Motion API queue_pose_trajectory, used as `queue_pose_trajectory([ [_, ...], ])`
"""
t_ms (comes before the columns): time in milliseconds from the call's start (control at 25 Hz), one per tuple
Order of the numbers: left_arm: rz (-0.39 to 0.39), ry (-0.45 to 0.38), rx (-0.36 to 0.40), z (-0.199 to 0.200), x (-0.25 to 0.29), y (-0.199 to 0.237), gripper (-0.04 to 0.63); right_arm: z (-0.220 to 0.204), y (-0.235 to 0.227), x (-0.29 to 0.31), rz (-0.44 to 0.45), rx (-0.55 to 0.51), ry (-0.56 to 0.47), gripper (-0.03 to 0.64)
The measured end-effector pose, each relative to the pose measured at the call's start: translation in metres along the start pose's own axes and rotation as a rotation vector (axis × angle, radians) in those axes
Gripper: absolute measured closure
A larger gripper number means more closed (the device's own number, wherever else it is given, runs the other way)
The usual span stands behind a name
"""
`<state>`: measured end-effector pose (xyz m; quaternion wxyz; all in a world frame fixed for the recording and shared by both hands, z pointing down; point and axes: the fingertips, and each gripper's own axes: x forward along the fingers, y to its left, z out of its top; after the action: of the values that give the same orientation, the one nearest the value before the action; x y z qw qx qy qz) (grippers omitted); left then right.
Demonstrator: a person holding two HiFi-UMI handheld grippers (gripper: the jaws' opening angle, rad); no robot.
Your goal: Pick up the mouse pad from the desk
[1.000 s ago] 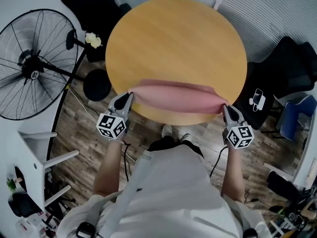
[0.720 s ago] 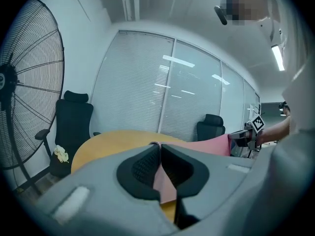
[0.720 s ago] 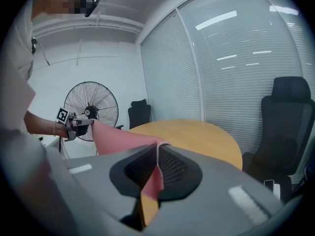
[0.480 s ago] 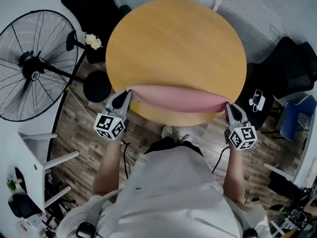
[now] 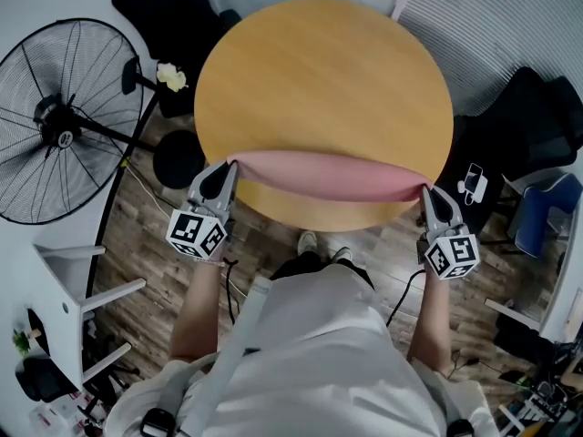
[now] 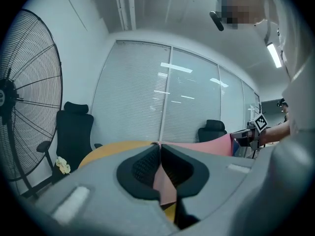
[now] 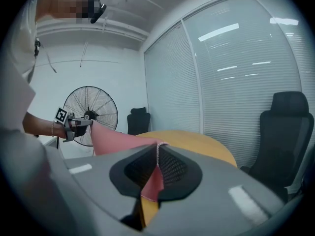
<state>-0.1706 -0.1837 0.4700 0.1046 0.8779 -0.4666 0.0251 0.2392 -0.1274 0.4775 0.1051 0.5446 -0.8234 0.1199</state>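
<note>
The pink mouse pad hangs stretched between my two grippers above the near edge of the round wooden desk, sagging a little in the middle. My left gripper is shut on the pad's left corner, and the pink edge runs pinched between its black pads. My right gripper is shut on the right corner, where the pink edge also shows clamped. In the right gripper view the pad runs off to the left gripper.
A large standing fan is on the floor at the left, with its round base near the desk. Black office chairs stand at the right and beyond the desk. A white shelf is at the lower left.
Both grippers have risen with the pad's corners. The pad has come off the desk top and now hangs as a narrower, tauter band between them.
</note>
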Motion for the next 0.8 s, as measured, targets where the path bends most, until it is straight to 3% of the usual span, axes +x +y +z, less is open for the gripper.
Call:
queue_pose_trajectory([
  [800,0.034,-0.104,0.069,0.081,-0.008,-0.007,0.577,0.091,0.013,-0.021,-0.045,-0.083,-0.143,0.598],
])
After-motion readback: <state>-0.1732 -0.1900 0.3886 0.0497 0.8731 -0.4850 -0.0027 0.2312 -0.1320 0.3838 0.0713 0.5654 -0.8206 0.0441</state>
